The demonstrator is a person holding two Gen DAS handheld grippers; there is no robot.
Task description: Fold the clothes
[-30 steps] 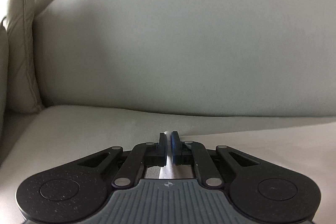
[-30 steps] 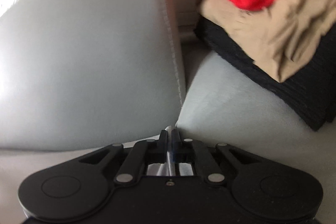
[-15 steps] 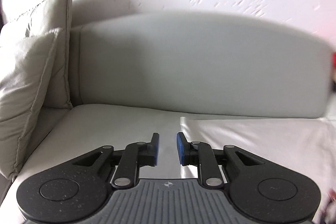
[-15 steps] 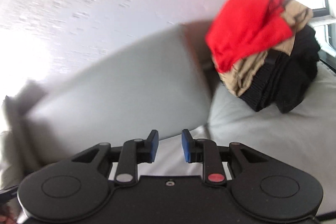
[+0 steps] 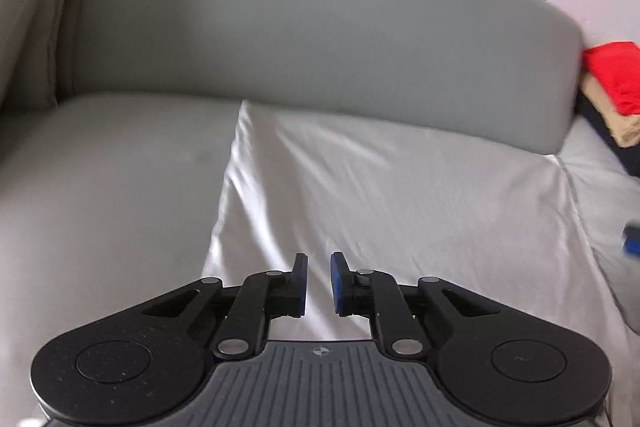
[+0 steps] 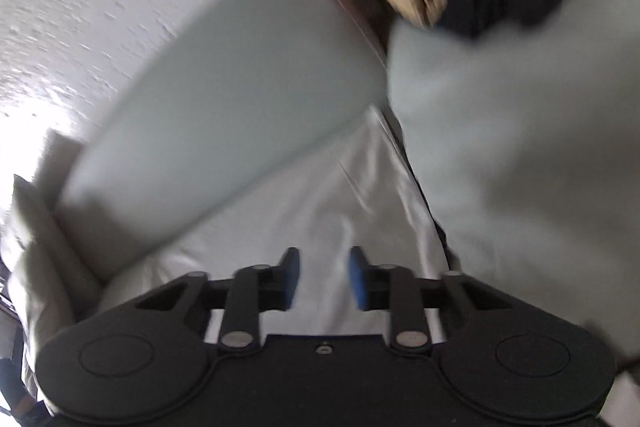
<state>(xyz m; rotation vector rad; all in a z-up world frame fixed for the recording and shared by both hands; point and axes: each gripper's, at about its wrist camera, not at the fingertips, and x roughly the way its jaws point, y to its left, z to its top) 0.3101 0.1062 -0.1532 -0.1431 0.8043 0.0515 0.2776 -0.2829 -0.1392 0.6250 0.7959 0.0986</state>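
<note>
Now the white cloth (image 5: 380, 187) is laid out flat on the sofa seat (image 5: 108, 179), and both tongs are seen empty above it.

The left tongs (image 5: 318, 283) and the right tongs (image 6: 322, 277) are held slightly apart with nothing between the pads, their jaws having just been closing a little. The spreading step is judged done; a fresh hold on an edge or corner is called for next, so that a fold can be made. The cloth's left edge is seen running toward the backrest (image 5: 320, 39), its far edge lying along the backrest's foot and its right edge by the seam between the cushions. Bare seat is left open to the left; to the right, a pile of clothes (image 5: 612, 87) is stacked well apart.
</note>
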